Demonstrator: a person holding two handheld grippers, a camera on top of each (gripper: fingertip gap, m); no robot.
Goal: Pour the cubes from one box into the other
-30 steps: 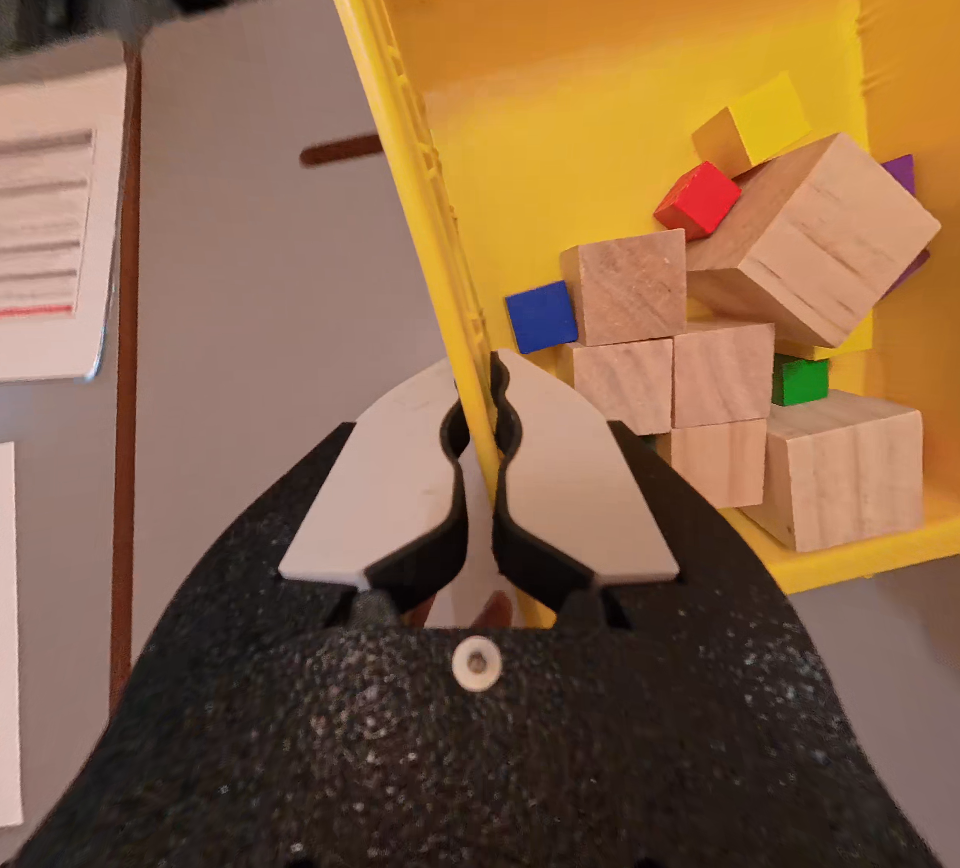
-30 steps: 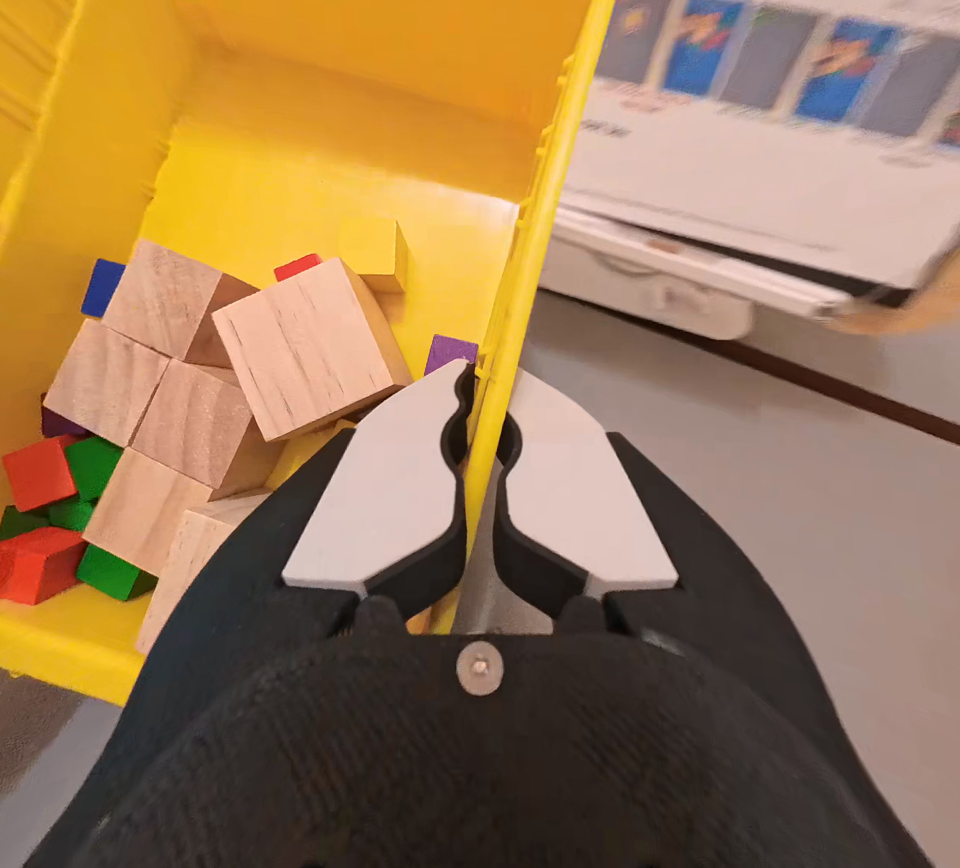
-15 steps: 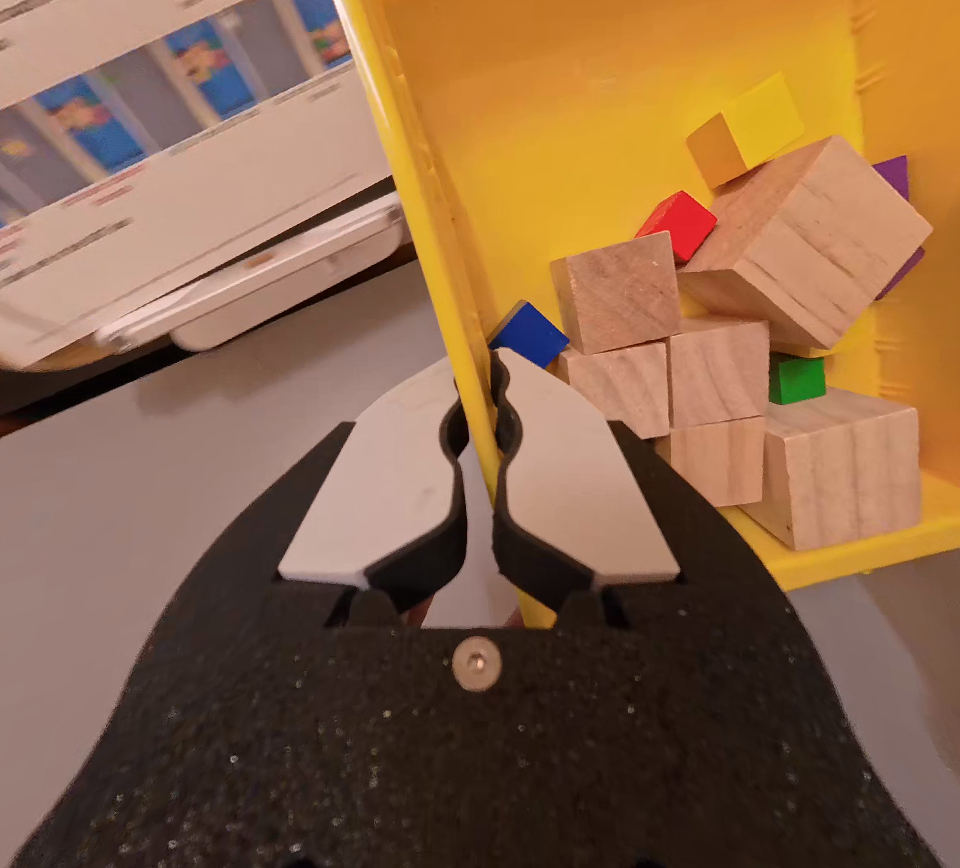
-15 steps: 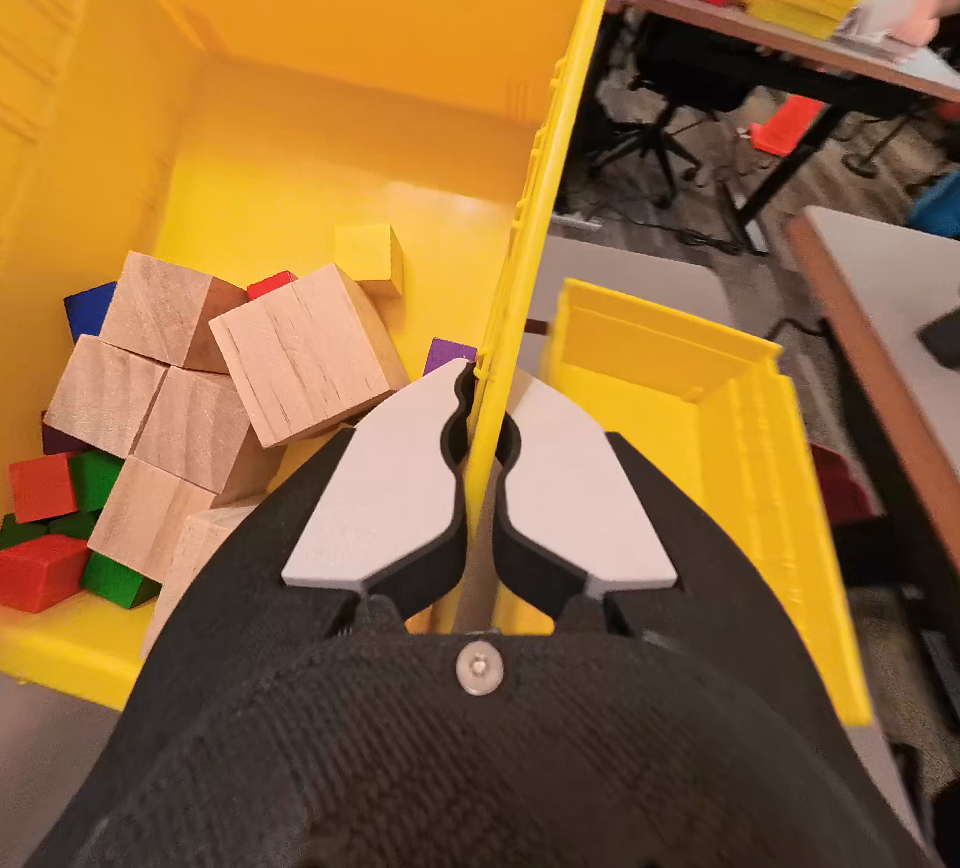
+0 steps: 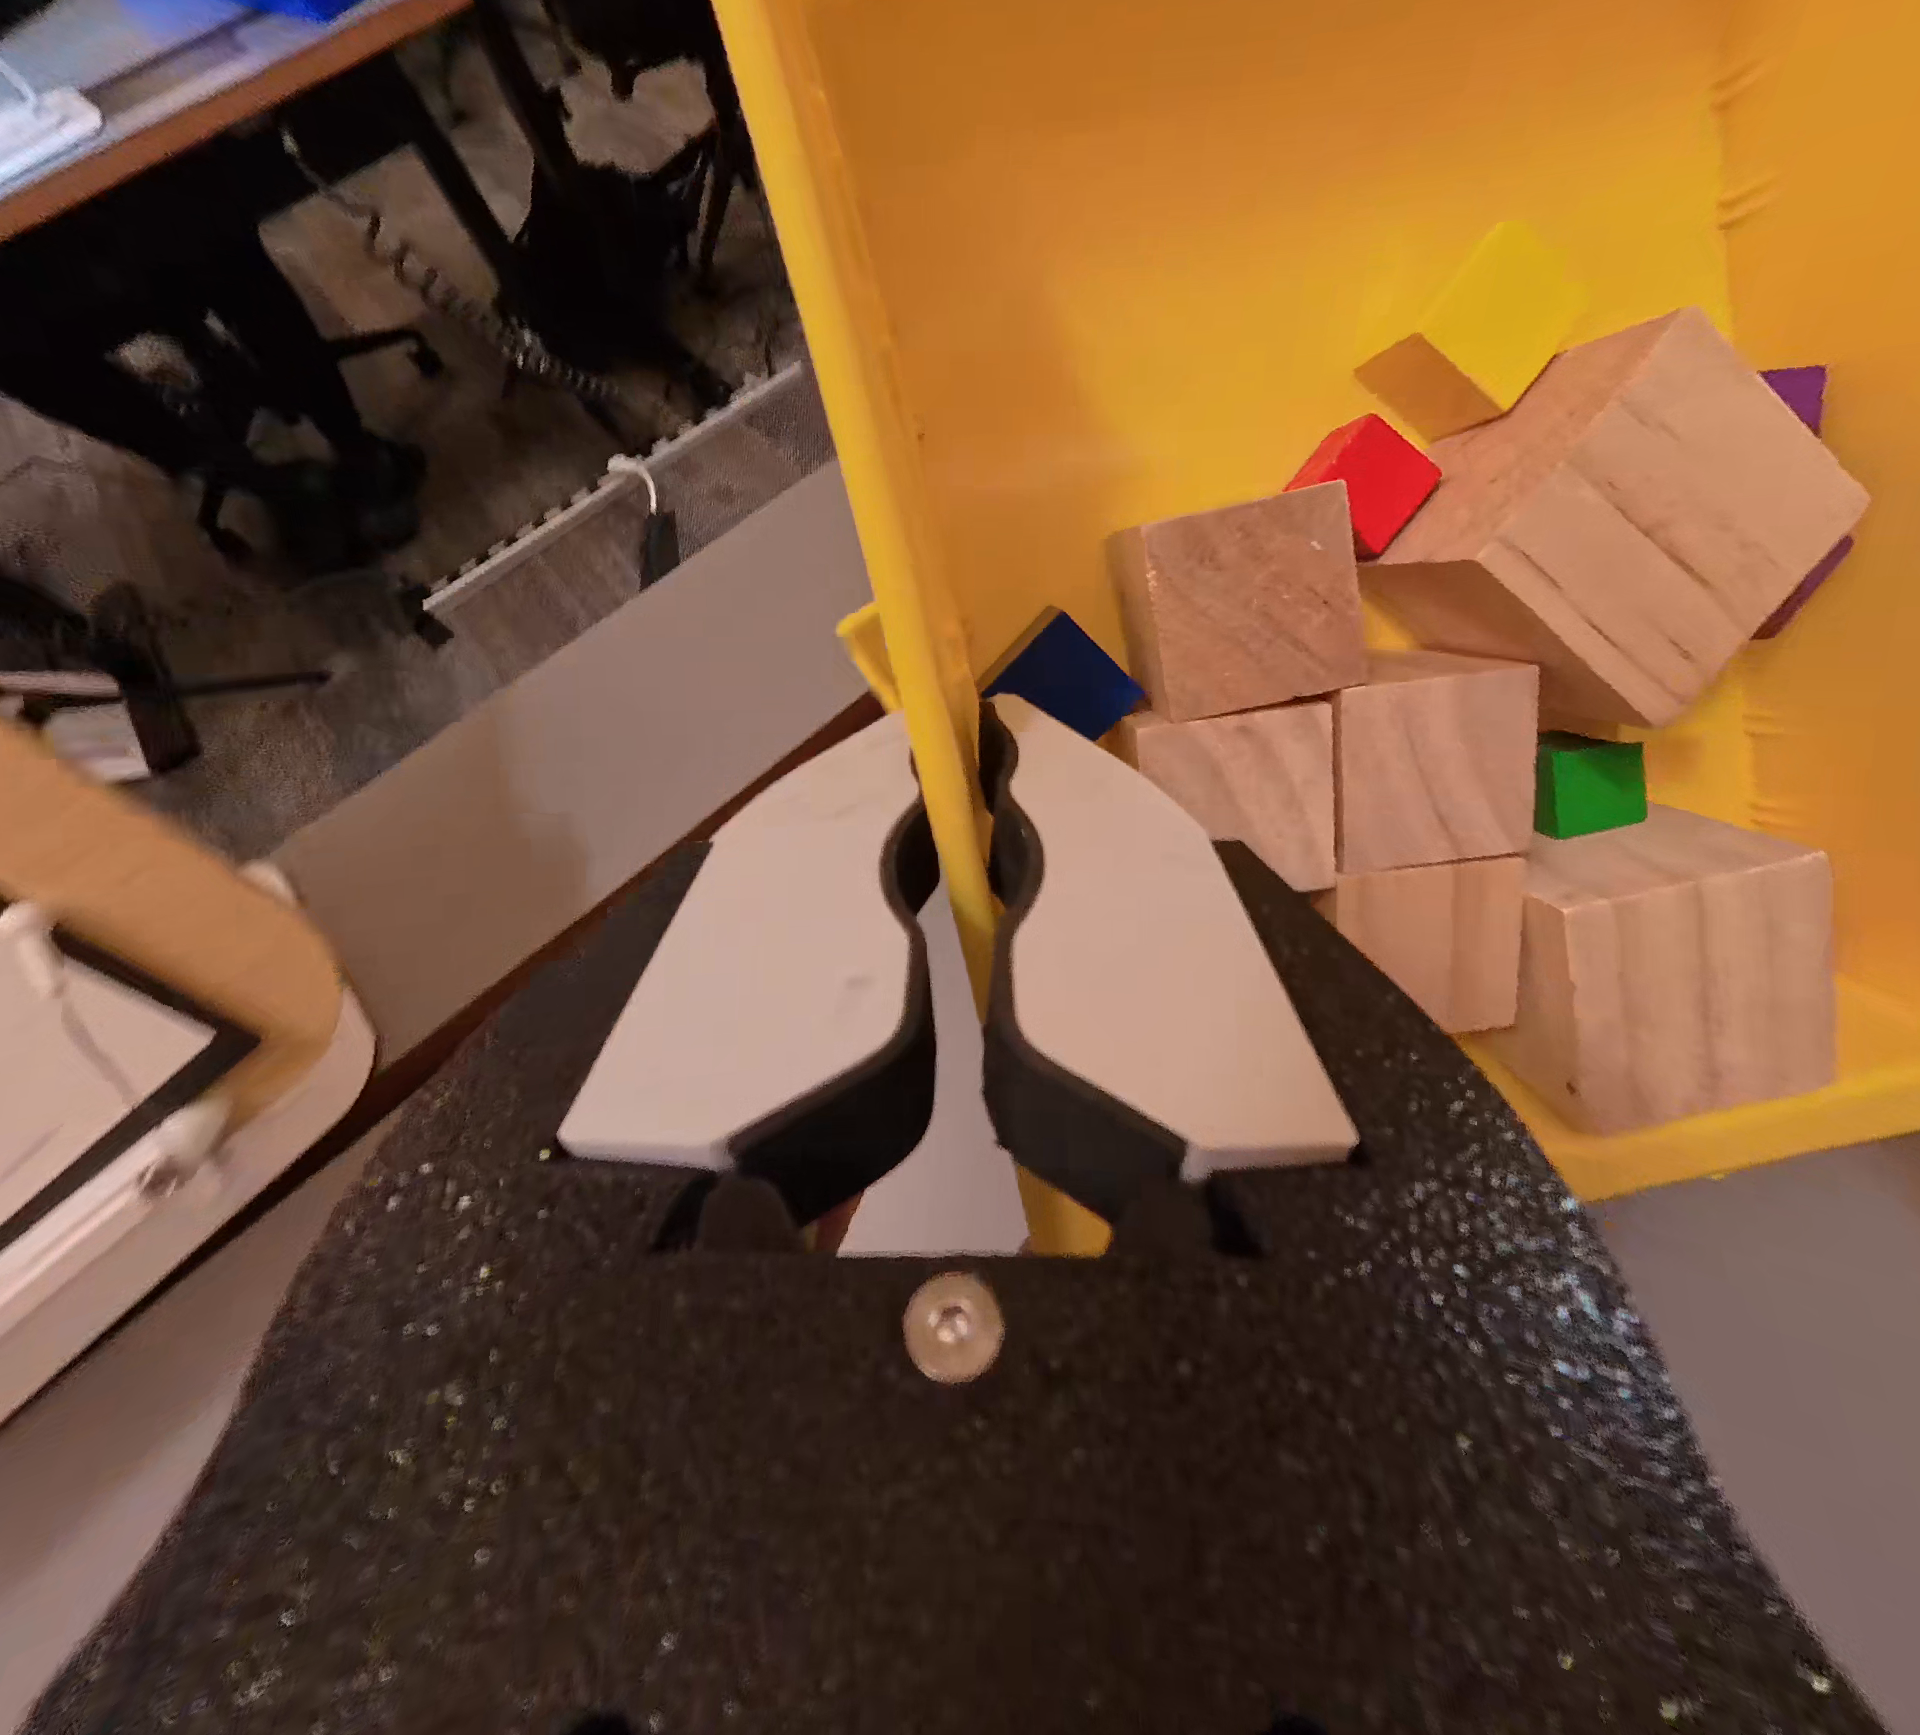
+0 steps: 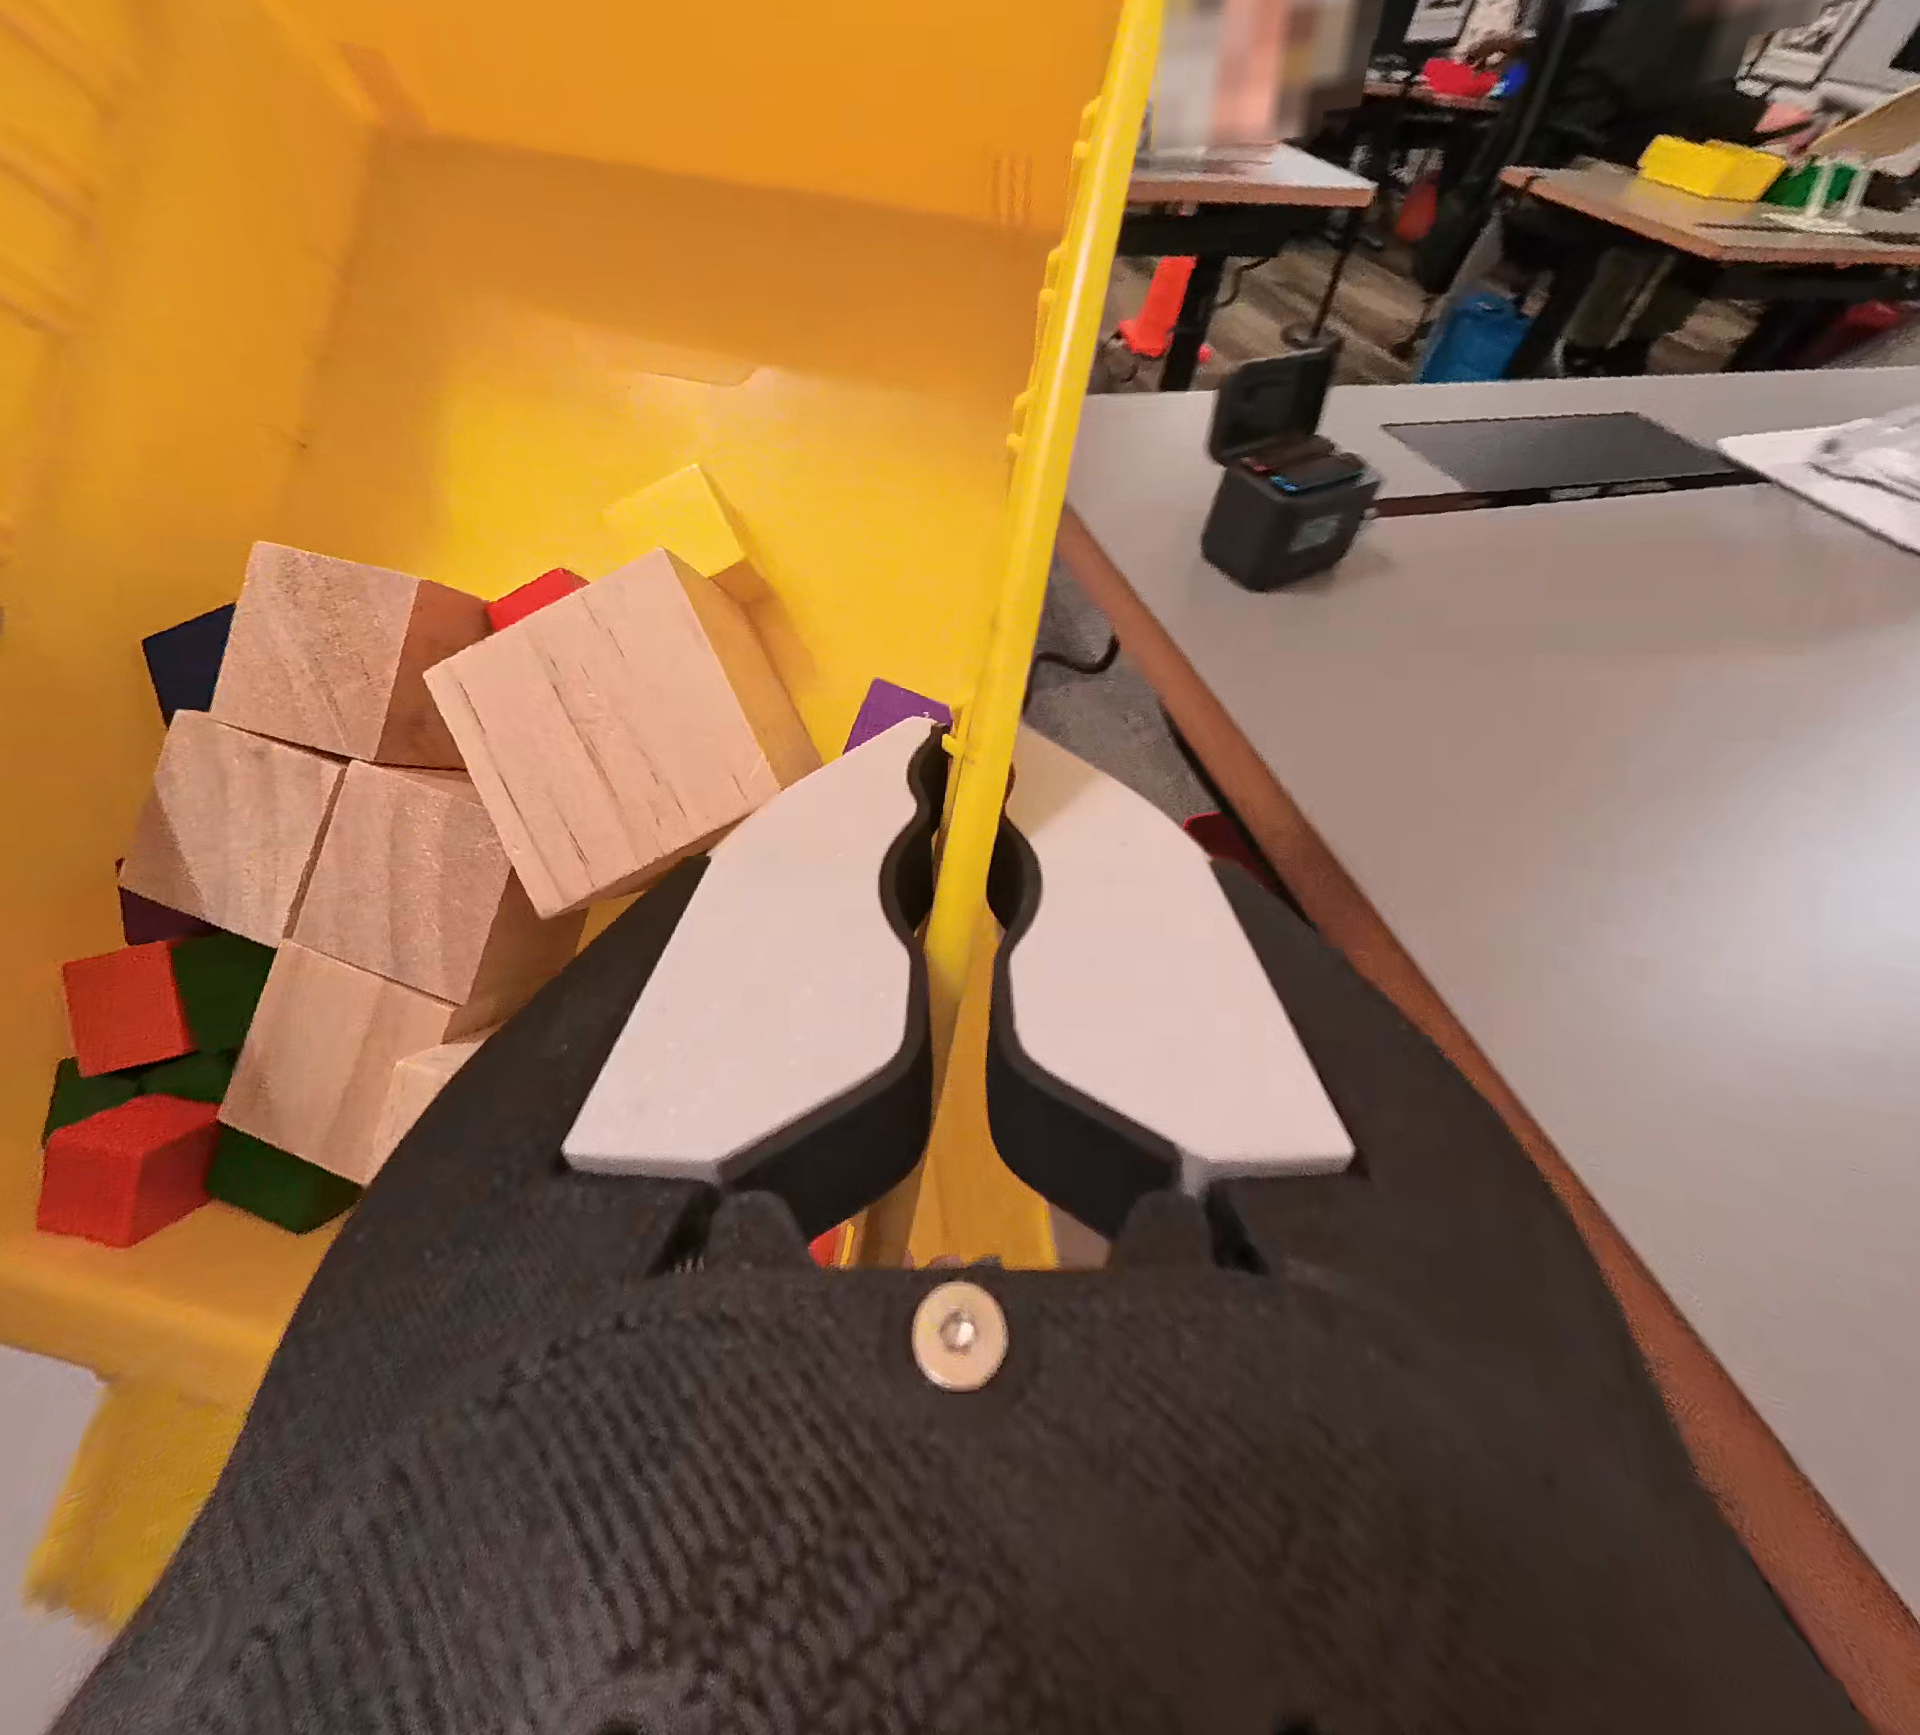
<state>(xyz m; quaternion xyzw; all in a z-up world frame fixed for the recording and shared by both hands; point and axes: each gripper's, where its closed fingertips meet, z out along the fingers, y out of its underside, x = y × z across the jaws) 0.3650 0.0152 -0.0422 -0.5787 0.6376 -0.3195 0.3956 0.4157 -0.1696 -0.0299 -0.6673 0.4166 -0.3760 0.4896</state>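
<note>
Tongs: left [image 5: 951, 735], right [image 6: 971, 750] clamp yellow box [image 5: 1247, 231] walls; cubes [image 5: 1434, 750] part-hidden.

The right gripper [image 6: 961, 776] is seen clamped on the thin side wall of a yellow plastic box [image 6: 644, 251], one grey finger [image 6: 769, 968] inside and one outside. Plain wooden cubes [image 6: 592, 729] are heaped against the box's lower wall, mixed with small red cubes [image 6: 125, 1005], green cubes [image 6: 275, 1192], a yellow cube [image 6: 681, 516] and a purple cube [image 6: 894, 714]. To the right a grey table [image 6: 1558, 802] is shown, on which a small black case [image 6: 1288, 501] stands open
</note>
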